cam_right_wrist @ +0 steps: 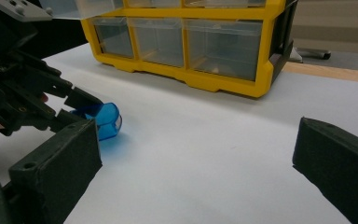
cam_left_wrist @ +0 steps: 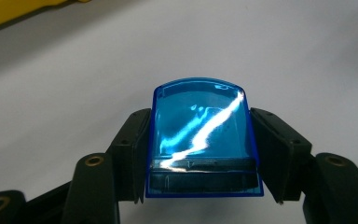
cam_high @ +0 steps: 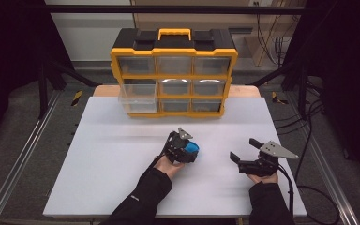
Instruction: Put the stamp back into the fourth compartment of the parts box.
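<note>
A small clear blue plastic box (cam_left_wrist: 200,137) lies on the white table top near its middle. My left gripper (cam_left_wrist: 200,154) is shut on the blue box, one black pad against each of its sides. From above, the box (cam_high: 193,149) shows at the tip of that left gripper (cam_high: 186,151). In the right gripper view the blue box (cam_right_wrist: 103,119) sits to the left, with the left gripper (cam_right_wrist: 81,108) clamped over it. My right gripper (cam_high: 243,151) rests at the right of the table, its jaws open with nothing between them.
A yellow and black drawer cabinet (cam_high: 173,75) with clear drawers stands at the table's far edge. Its middle-left drawer (cam_high: 138,93) is pulled out. The white table top (cam_high: 122,150) runs wide to the left and front.
</note>
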`<state>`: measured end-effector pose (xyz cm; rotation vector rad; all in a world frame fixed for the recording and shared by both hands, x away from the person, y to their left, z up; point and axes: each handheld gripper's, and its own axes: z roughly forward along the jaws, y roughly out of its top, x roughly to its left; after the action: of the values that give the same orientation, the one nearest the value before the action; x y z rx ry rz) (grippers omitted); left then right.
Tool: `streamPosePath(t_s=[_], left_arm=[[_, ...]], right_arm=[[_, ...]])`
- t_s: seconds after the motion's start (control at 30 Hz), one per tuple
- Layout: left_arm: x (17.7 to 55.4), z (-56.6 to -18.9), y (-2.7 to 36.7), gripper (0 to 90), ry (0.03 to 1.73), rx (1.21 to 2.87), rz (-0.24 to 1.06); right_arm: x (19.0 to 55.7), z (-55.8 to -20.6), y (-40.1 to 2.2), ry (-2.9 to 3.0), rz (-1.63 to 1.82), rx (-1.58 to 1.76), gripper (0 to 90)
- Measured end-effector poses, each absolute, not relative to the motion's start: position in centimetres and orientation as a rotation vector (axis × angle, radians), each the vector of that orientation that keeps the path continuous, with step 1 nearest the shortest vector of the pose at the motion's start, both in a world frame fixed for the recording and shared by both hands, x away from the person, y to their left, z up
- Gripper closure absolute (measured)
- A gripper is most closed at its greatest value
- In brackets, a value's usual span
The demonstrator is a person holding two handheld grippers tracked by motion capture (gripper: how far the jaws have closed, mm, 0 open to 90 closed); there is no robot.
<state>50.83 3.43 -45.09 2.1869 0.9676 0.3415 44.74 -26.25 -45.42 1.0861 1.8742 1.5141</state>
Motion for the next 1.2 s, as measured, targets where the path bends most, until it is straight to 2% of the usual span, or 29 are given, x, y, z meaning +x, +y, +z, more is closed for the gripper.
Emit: streamPosePath(t_s=[0.5, 1.2], left_arm=[[49.9, -41.8, 7.5, 40.7, 0.916, 2.121, 0.315], [49.0, -37.6, 16.2, 40.6, 0.95, 1.999, 0.389]], right_arm=[[44.8, -45.5, -26.2, 1.881, 1.51, 1.087, 1.1], [44.9, -45.6, -26.2, 1.885, 1.511, 1.087, 1.1]])
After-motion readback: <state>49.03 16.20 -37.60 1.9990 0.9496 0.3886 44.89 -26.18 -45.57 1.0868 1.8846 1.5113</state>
